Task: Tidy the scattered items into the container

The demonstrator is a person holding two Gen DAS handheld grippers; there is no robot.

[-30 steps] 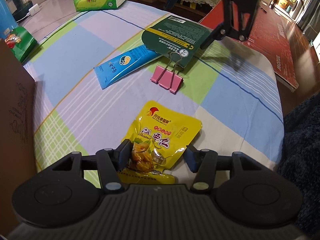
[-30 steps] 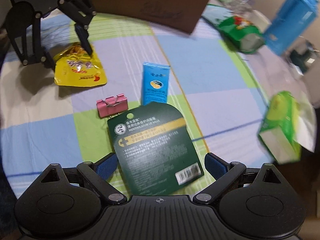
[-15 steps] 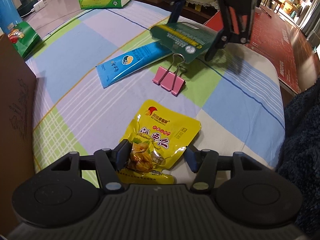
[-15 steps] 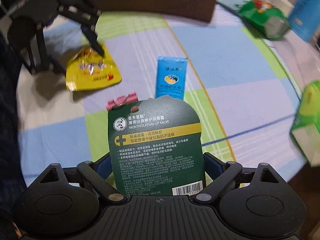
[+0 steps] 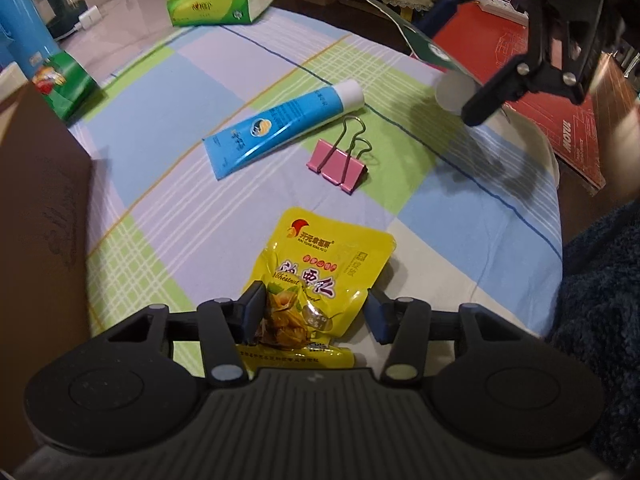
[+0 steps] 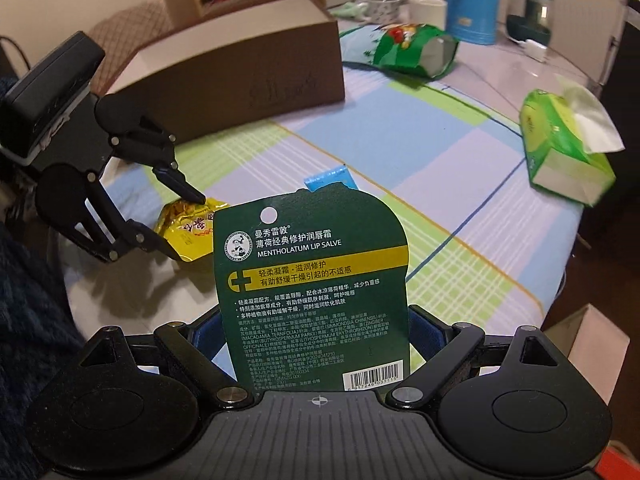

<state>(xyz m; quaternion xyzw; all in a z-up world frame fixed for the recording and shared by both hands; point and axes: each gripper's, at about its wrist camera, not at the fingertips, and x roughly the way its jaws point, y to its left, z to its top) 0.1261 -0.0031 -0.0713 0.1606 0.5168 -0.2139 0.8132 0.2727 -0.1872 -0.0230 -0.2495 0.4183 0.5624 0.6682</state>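
My left gripper is low over the checked cloth, open, with its fingers on either side of a yellow snack pouch. The right wrist view shows the same gripper straddling the pouch. My right gripper is shut on a dark green lip salve card and holds it upright in the air. From the left wrist view it hangs at the far right with the card. A blue tube and a pink binder clip lie between them. The brown cardboard box stands behind.
A green tissue pack, a green snack bag and a blue flask stand along the far side. The box wall is close on my left gripper's left. A dark fuzzy sleeve and the table edge are on the right.
The right gripper closed on the green card and lifted it off the cloth, uncovering the tube's cap and the clip. The left gripper stayed around the yellow pouch.
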